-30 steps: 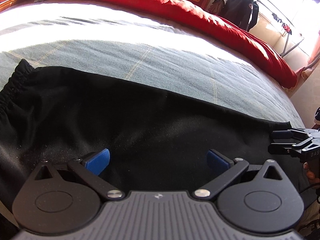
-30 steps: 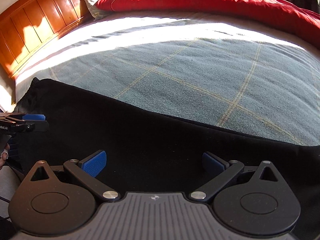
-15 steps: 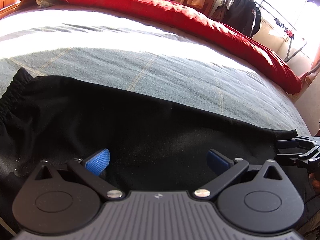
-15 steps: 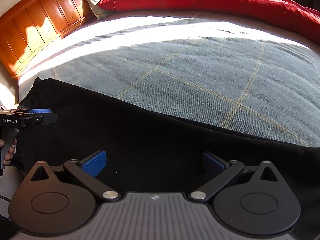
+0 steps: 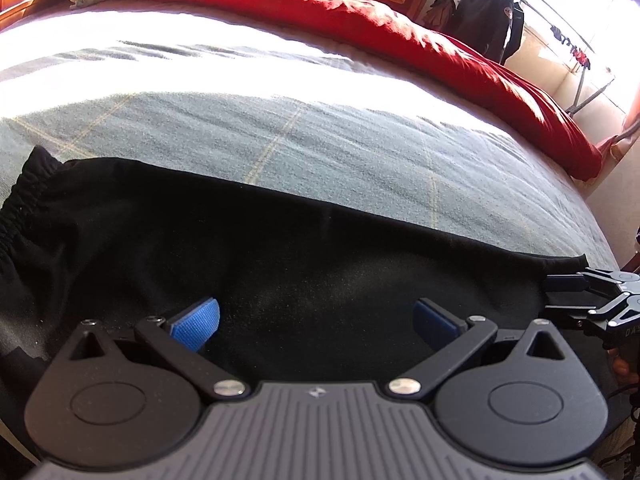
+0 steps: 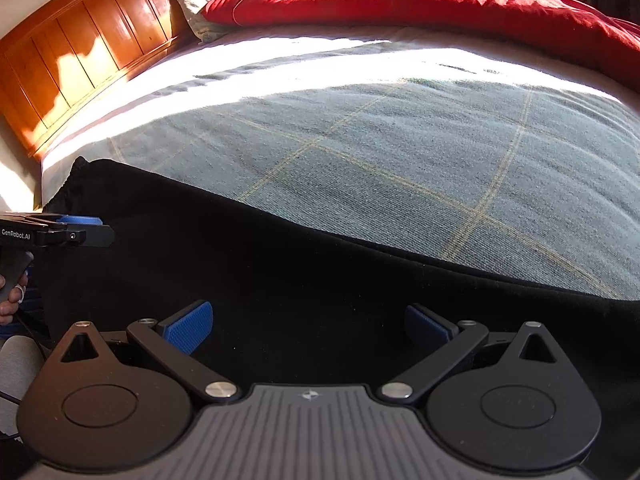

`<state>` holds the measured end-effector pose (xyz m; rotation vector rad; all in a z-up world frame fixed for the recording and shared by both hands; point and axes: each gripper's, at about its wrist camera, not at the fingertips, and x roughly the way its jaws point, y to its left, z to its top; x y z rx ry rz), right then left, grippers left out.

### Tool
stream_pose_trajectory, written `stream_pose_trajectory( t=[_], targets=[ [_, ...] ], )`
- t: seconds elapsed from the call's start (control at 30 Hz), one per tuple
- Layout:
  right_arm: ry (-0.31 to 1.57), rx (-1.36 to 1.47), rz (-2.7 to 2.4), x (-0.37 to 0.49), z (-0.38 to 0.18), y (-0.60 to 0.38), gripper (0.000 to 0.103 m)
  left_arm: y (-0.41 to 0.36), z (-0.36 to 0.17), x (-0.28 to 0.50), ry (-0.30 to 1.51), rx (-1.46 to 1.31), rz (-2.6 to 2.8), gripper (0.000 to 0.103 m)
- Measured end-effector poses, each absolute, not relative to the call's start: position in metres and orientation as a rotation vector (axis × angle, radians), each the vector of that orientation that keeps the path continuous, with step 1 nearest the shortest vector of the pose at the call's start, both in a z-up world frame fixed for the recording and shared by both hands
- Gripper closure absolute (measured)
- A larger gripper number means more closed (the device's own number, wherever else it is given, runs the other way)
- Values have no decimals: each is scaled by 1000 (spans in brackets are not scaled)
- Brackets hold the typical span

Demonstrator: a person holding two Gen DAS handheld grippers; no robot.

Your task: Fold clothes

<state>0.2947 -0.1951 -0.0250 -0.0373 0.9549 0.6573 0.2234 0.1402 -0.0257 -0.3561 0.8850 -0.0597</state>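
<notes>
While your left gripper point(image 5: 316, 316) and right gripper point(image 6: 308, 322) both hover spread wide and empty over the black garment point(image 5: 280, 264), it lies flat along the bed's point(image 6: 400, 152) near edge, elastic waistband point(image 5: 16, 208) left, no fold visible yet.

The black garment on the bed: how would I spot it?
Find the wide bed with its grey-green checked cover. Along its near edge lies the black garment, spread flat. Unlike the red duvet at the far side, it is black, with a gathered elastic band.
</notes>
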Motion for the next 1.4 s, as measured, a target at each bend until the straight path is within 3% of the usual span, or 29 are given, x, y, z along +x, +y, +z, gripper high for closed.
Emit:
stream_pose_trajectory(
  t=[0.3,0.6,0.87,1.03,1.4],
  targets=[
    [909,-28,669,290,-6,-202,0,133,-10,228,862,-421,-180,1],
    [925,-9,565,282,-9,-234,0,127,-32,211,923,-402,-162,1],
    [895,56,403,263,-1,-286,0,86,4,223,887,-194,-209,1],
    [852,98,225,239,6,-342,0,65,-7,243,913,-178,-281,1],
    [881,249,-66,233,-43,-449,0,79,-26,242,975,-234,-224,1]
  ],
)
